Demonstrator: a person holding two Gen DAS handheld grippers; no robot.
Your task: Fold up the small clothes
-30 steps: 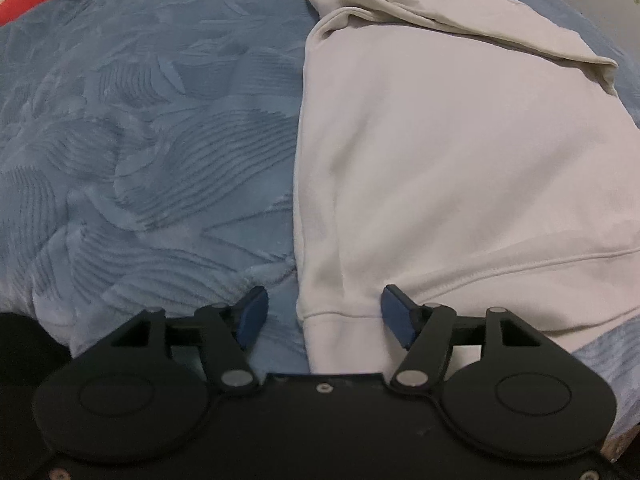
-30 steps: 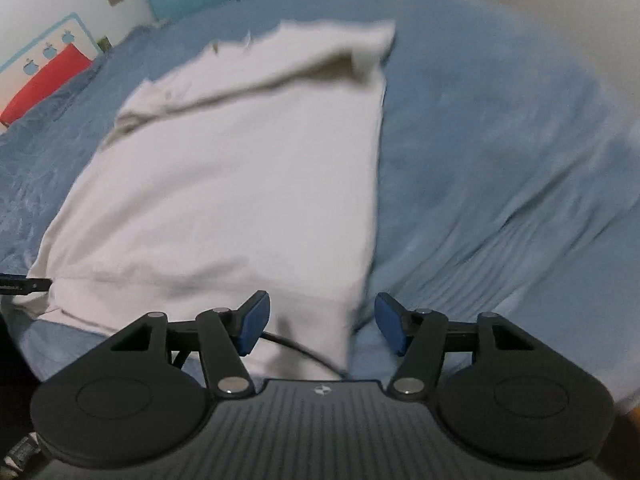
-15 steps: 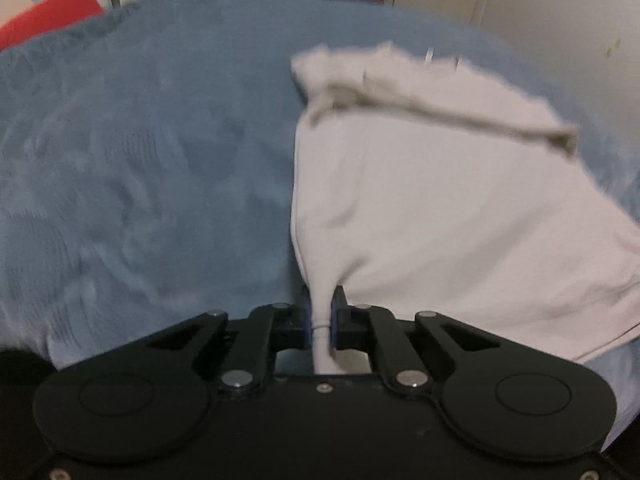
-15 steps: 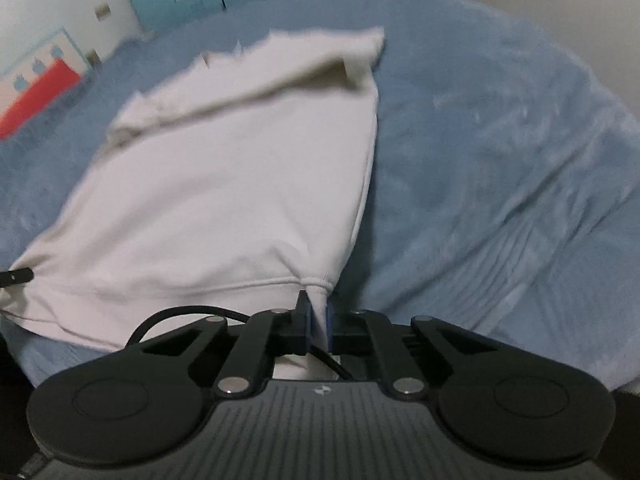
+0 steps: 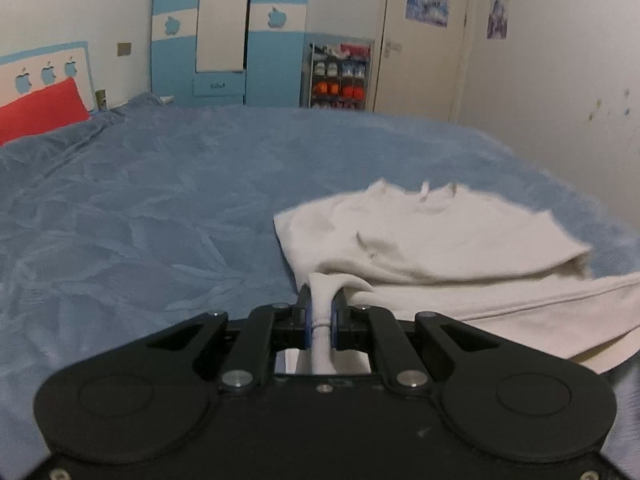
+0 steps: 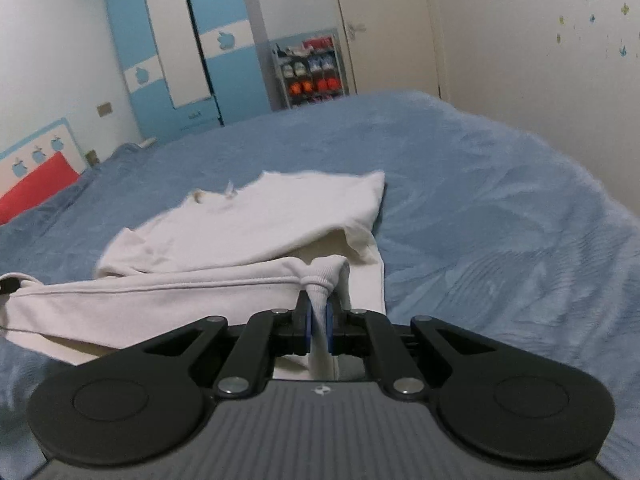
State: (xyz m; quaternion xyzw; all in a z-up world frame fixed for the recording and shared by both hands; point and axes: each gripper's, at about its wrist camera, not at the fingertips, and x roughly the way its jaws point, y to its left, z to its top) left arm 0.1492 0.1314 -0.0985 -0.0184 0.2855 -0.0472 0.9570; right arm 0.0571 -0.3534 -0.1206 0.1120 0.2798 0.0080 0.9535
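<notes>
Sweatshirt (image 5: 432, 236) fabric, cream-white, is pinched in both of your tools: the left tool (image 5: 321, 312) is clamped on one corner of the ribbed hem, and the right tool (image 6: 319, 316) is clamped on the other corner, each with a bunched tuft of cloth squeezed between its blue pads. Between the two grips the hem band hangs lifted off the bed (image 5: 160, 200), stretched in a line across the near side, and it overlaps the part of the garment behind it. Seen from your right tool, the sweatshirt (image 6: 256, 224) has its upper half lying flat on the blue textured bedspread, the neck opening at the far end with a small tag sticking up. One folded sleeve edge shows along the side nearest the right tool. Farther off on your left, a red pillow (image 5: 40, 108) rests at the head of the bed. Beyond the bed stands a blue and white wardrobe (image 5: 228, 32), next to it a rack of shoes (image 5: 340, 76), then a pale door (image 5: 424, 40) with a poster on it.
</notes>
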